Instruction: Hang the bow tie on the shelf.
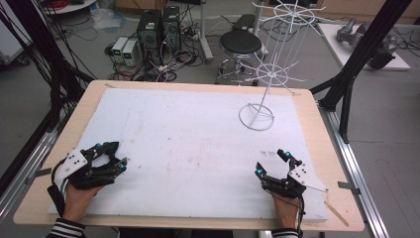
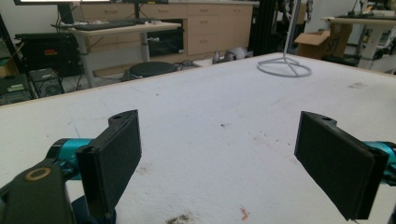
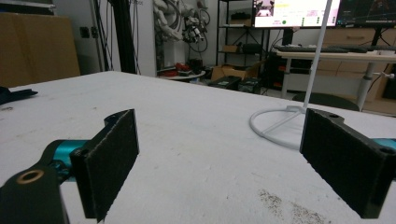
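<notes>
White sheet with faint brown smudges over the pale wood tabletop, a white wire stand at the back, black left tongs and black right tongs both showing teal tips, and black-and-white striped sleeves down at the bottom edge.

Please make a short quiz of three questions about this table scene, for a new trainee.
1. True or false: the left gripper holds an object.
2. The white wire stand is on the table nearer to which gripper? A) left B) right
3. Fill in: the right gripper has its jaws ____.

Key: 1 false, the jaws are open with nothing between them; 2 B; 3 open.
</notes>
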Demonstrator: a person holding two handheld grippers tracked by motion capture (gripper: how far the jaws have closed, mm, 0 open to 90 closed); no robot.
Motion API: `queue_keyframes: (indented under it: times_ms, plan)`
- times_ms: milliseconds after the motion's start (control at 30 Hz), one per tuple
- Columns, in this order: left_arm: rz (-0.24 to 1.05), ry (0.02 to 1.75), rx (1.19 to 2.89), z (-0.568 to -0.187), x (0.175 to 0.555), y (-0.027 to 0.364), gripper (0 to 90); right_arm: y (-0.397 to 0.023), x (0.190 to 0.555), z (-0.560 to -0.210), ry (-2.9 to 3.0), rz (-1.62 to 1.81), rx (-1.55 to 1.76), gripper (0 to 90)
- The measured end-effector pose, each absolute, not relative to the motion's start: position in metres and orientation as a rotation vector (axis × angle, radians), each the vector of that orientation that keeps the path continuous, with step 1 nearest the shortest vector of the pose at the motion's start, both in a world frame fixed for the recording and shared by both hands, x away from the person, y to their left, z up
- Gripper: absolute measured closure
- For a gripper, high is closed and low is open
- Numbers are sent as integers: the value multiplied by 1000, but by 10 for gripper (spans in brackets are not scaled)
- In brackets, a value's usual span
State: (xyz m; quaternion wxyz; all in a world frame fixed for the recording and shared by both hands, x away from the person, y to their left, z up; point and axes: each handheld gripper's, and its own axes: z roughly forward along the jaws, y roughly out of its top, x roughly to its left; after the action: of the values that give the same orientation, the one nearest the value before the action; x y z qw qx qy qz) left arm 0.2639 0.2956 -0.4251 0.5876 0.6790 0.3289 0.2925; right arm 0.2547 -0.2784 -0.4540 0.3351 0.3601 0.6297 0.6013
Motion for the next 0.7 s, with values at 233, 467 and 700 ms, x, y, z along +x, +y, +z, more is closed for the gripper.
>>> queue_keyframes:
  times_ms: [233, 467, 700]
  plan:
    - [675, 791, 1650, -405, 265, 307, 152, -279, 254, -454, 1646, 1570, 939, 107]
    - [658, 813, 1719, -392, 268, 316, 153, -279, 255, -454, 1645, 1573, 938, 107]
    - [646, 829, 1794, -380, 272, 320, 154, -279, 255, -454, 1645, 1573, 938, 107]
